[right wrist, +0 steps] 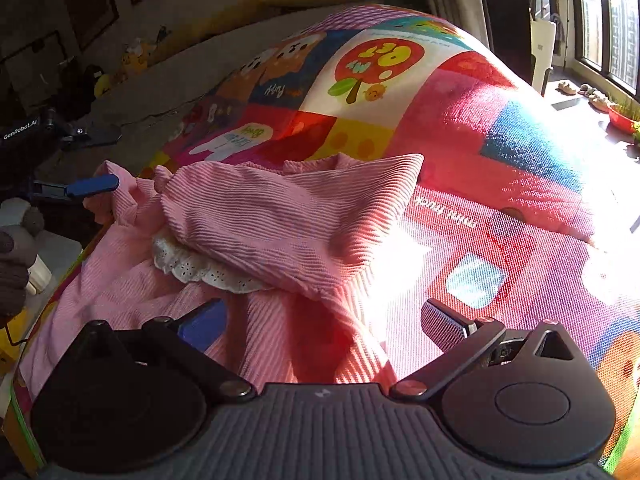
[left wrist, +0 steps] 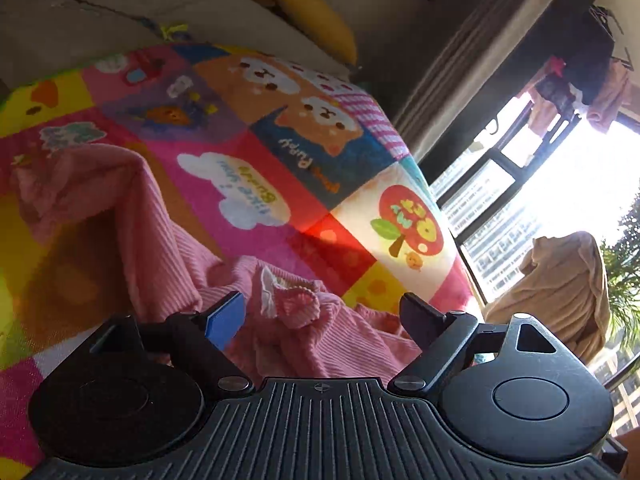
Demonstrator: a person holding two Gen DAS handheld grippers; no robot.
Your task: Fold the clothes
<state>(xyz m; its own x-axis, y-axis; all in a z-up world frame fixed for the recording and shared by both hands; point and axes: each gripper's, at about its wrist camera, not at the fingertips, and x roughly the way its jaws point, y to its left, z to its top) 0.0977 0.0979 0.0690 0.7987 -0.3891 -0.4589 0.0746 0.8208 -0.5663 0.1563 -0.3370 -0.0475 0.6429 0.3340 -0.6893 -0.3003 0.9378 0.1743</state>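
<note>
Pink ribbed garment [right wrist: 256,220] lies crumpled on a bright patchwork play mat [right wrist: 500,168] printed with cartoon puppies, clouds and an apple tree. Seen from the right wrist view, a sleeve [right wrist: 288,200] is folded across the body of the garment, and a white lace trim [right wrist: 200,266] peeks out beneath it. Strong sunlight washes over the cloth's right edge and the mat beside it. The left tool [left wrist: 320,316] hovers over the bunched collar area of the garment [left wrist: 296,312], its two fingers spread apart and gripping nothing. The right tool [right wrist: 324,324] sits low over the lower part of the garment, its fingers likewise spread wide with nothing between them. A yellow cushion [left wrist: 316,16] rests beyond the mat, and a window [left wrist: 520,208] glares at far right.
</note>
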